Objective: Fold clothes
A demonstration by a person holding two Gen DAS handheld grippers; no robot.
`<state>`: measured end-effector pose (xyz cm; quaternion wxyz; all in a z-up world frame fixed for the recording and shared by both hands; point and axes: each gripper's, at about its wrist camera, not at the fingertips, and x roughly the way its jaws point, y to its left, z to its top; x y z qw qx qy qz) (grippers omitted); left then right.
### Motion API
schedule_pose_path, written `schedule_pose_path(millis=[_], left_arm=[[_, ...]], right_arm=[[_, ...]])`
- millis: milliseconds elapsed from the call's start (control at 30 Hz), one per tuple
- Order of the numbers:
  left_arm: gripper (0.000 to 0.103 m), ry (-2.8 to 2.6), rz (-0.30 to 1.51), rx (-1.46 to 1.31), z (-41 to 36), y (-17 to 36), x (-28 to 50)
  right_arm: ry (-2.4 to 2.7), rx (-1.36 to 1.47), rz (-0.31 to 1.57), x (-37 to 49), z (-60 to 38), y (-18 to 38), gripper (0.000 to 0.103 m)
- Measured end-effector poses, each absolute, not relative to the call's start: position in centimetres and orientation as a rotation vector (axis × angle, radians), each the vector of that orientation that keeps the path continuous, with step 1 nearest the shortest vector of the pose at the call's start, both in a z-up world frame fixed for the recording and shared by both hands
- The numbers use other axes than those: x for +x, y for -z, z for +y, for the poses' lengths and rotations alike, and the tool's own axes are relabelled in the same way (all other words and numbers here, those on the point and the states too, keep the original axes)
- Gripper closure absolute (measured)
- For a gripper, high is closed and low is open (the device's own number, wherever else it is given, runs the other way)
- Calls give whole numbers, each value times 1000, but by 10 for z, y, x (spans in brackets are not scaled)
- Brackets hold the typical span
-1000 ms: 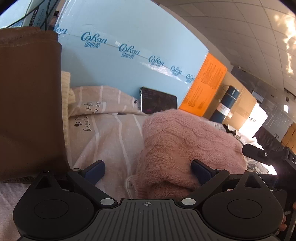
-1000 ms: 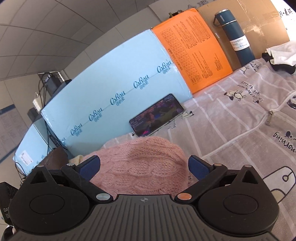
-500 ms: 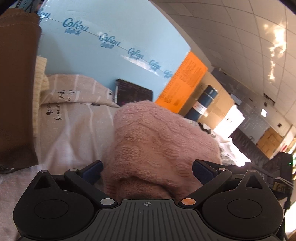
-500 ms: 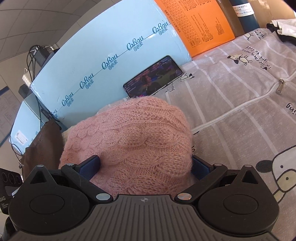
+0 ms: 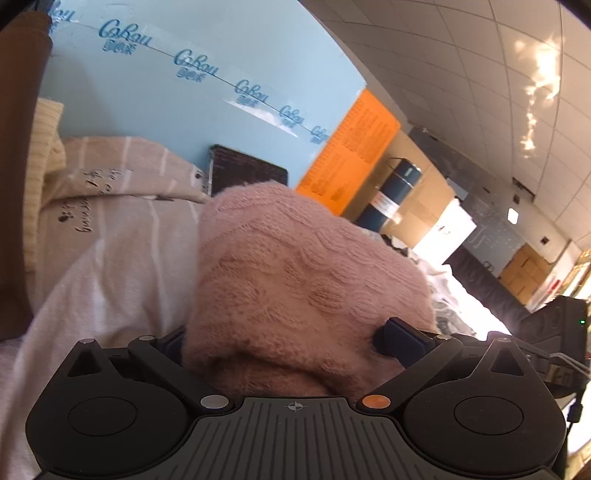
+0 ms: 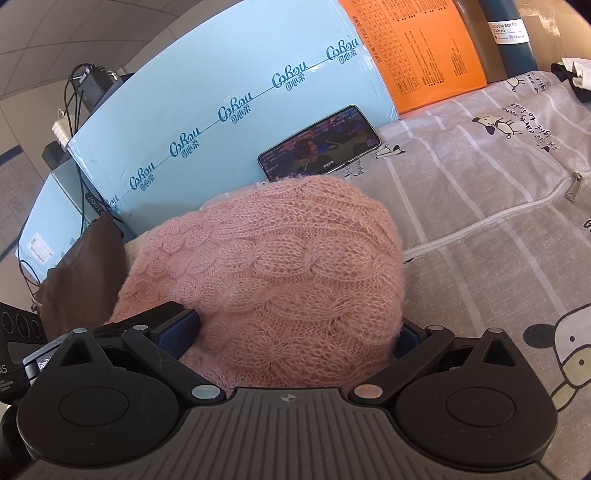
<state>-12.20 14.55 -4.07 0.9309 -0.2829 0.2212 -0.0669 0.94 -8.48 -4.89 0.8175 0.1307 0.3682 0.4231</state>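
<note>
Gripping the bundled pink sweater between their fingers, both claws, left and right, hold it folded compactly; placement seemingly remains.

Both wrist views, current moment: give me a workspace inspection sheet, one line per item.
Surface: striped bedding with cartoon prints and a white zipper.
Job's things: folded pink cable-knit sweater lying on the bedding.
Clutter: phone with lit screen leaning on the light-blue box; brown garment and a cream knit at the side; blue vacuum bottle; orange sheet.
Grippers: left gripper and right gripper each have their fingers pressed into the sweater's sides.
Cables: black leads behind the box.
Surroundings: tiled ceiling, cardboard boxes.
</note>
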Motion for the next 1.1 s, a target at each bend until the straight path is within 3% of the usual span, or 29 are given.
schedule_pose_path(millis=[200,267,333,433,533,633,1100], left_arm=[[4,123,398,-560,142,33,-135],[15,103,371,-555,143,29,-142],[36,82,345,-549,144,25,-149],[53,52,306,-540,145,18,-159],[55,21,267,-531,146,12,-169],[55,-9,228,-522,147,6,-179],[55,-424,-171,-402,206,-47,-322]], right_arm=[[-914,332,779,13,-86,51,4],[-914,342,762,13,-86,51,10],[-908,348,740,12,-86,50,18],[-905,342,685,8,-86,48,32],[-915,339,616,-1,-87,44,44],[-934,347,568,-17,-81,32,47],[-1386,377,477,-77,64,-51,47]])
